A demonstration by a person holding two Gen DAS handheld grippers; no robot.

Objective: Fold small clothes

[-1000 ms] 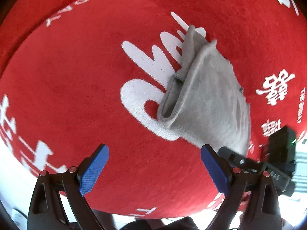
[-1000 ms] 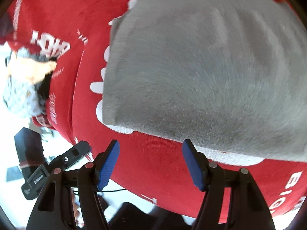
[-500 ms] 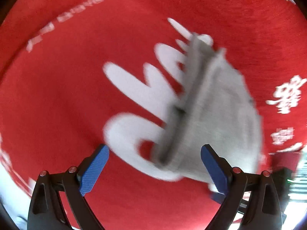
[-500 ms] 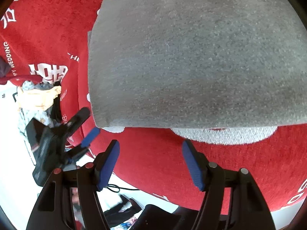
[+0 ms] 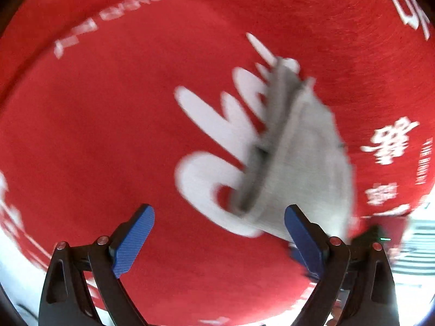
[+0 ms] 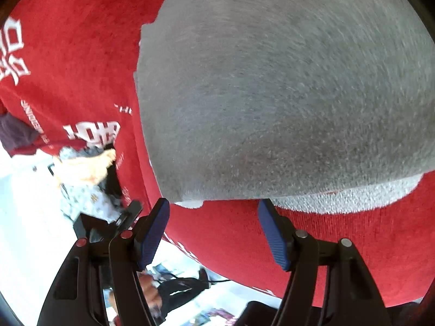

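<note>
Both your left gripper [image 5: 218, 235] and right gripper [image 6: 213, 226] gape wide, empty. The grey garment [image 6: 285, 95] looks soft, light, floppy: pinch its near edge.

I see one small grey garment [image 5: 307, 160], a soft, fuzzy knit in plain light grey with no print I can make out. It lies on the red cloth with white lettering [image 5: 114, 135] that covers the table, folded over on itself into a compact shape. From the left wrist view it is blurred; layered edges show along its left side, with a dark gap between the layers, and it partly covers a large white figure printed on the cloth. From the right wrist view its broad flat top face fills most of the frame, its near edge lying straight across.
</note>
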